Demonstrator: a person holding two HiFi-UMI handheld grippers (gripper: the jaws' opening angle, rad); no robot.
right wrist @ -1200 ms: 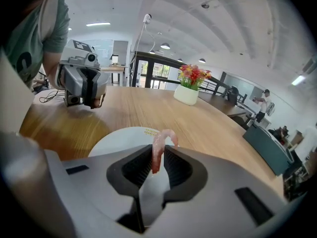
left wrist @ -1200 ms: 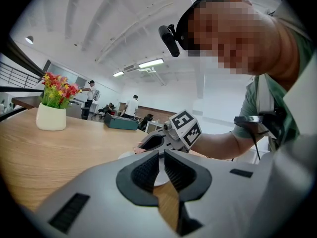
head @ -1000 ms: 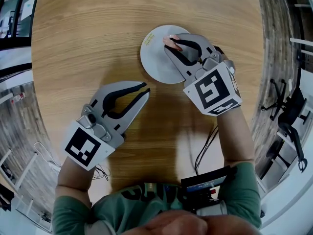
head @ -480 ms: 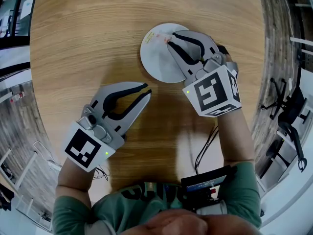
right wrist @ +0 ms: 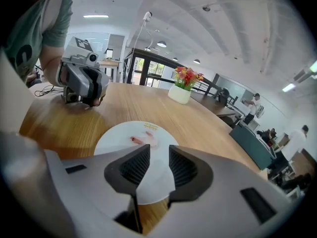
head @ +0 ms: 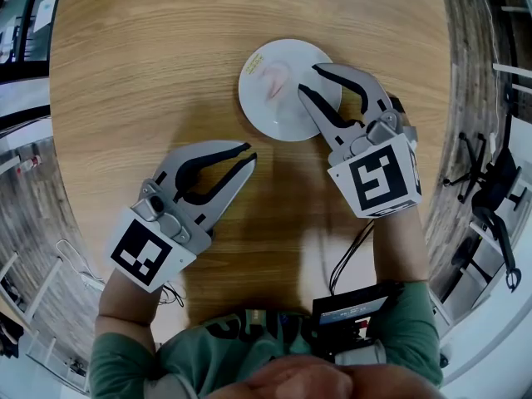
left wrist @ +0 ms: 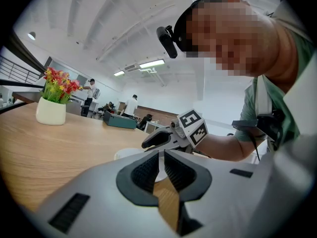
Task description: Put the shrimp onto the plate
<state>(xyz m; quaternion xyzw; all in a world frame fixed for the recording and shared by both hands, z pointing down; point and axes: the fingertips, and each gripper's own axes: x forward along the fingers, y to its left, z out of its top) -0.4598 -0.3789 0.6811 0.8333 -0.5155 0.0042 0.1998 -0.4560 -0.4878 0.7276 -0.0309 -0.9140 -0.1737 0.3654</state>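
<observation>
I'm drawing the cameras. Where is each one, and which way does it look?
Head view: on the person's head, looking steeply down at the table; shows both forearms, left tool, right tool.
Left gripper view: on the left tool, looking low across the table at the right tool; own jaws below.
Right gripper view: on the right tool, looking over the plate toward the left tool; own jaws below.
Head and right gripper views share the shrimp on the plate.

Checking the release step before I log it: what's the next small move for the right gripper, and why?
Probably back the right gripper off toward the body. The shrimp lies on the plate, clear of the jaws, which stand apart and empty with their tips over the plate's right side.
</observation>
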